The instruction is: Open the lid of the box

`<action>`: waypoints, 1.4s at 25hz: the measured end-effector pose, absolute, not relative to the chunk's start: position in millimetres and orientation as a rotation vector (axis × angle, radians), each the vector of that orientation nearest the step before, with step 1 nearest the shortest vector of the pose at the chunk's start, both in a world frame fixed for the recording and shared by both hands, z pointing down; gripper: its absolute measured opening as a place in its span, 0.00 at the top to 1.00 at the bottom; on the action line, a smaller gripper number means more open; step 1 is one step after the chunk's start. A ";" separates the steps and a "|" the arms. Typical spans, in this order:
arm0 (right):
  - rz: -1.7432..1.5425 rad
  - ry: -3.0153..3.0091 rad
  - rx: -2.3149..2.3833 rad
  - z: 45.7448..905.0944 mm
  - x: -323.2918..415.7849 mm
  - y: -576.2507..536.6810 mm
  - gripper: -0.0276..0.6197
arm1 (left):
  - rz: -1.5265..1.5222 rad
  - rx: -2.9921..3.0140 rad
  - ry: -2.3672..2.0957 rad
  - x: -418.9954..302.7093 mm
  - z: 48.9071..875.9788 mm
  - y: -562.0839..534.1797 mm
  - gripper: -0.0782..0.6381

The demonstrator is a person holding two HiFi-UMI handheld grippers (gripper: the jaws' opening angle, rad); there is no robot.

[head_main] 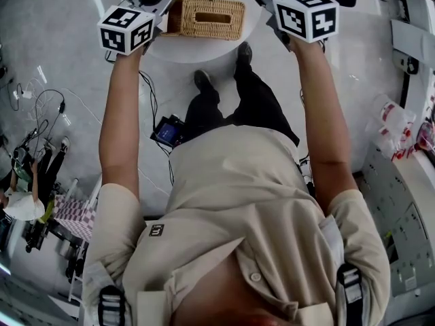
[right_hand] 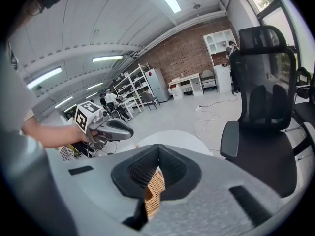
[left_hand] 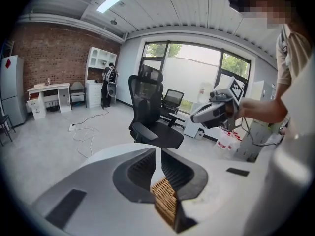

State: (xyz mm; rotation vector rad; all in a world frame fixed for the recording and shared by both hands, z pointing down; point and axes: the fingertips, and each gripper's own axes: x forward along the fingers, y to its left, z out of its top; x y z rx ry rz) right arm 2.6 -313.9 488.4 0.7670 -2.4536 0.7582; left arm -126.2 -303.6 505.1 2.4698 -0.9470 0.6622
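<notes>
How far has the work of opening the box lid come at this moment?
Done: nothing that shows. The slotted lid sits flat on the woven box on the white table. In hand: the left hand-held gripper is at the box's left end and the right hand-held gripper near its right end, both with jaws together, gripping nothing. Left: take hold of the lid and lift it.

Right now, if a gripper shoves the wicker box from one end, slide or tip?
Probably light for its size: the wicker box is woven. It sits low and wide on the smooth white table, so a shove likely slides it rather than tips it. The weave should offer grip, though it may flex under squeeze.
</notes>
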 end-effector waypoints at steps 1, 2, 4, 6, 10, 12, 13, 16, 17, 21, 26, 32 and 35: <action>0.766 -2.449 0.765 492.7 2.3 -313.9 0.97 | 0.673 2.466 -0.939 -126.2 510.4 -303.1 0.87; 0.775 -2.445 0.764 497.4 2.1 -313.7 0.97 | 0.685 2.462 -0.932 -126.0 516.1 -302.3 0.87; 0.796 -2.435 0.759 507.7 3.3 -312.2 0.97 | 0.709 2.454 -0.915 -123.9 527.7 -300.1 0.87; 0.816 -2.426 0.752 517.7 5.7 -310.5 0.97 | 0.727 2.446 -0.900 -119.9 537.7 -298.2 0.87; 0.864 -2.404 0.729 540.4 5.3 -308.4 0.96 | 0.762 2.435 -0.857 -115.9 557.3 -297.6 0.87; 0.888 -2.391 0.715 552.7 5.1 -305.9 0.96 | 0.784 2.429 -0.837 -114.9 566.6 -296.1 0.87; 0.901 -2.385 0.708 558.1 5.8 -303.5 0.94 | 0.794 2.429 -0.830 -113.8 569.6 -294.8 0.87; 0.946 -2.367 0.679 571.8 6.6 -296.4 0.90 | 0.822 2.447 -0.815 -110.4 572.8 -293.8 0.87; 0.961 -2.361 0.670 576.4 5.4 -295.1 0.88 | 0.834 2.456 -0.810 -110.1 573.8 -294.9 0.87; 1.014 -2.334 0.651 598.0 -0.5 -292.0 0.84 | 0.895 2.485 -0.784 -111.5 580.2 -299.8 0.86; 1.063 -2.298 0.636 619.2 -0.9 -288.0 0.80 | 1.002 2.513 -0.723 -104.0 587.7 -299.0 0.74; 1.149 -2.268 0.607 641.6 -3.2 -279.6 0.74 | 1.110 2.544 -0.671 -99.0 601.4 -293.4 0.72; 1.210 -2.250 0.577 647.6 -4.4 -274.0 0.71 | 1.114 2.561 -0.664 -95.5 603.8 -294.4 0.72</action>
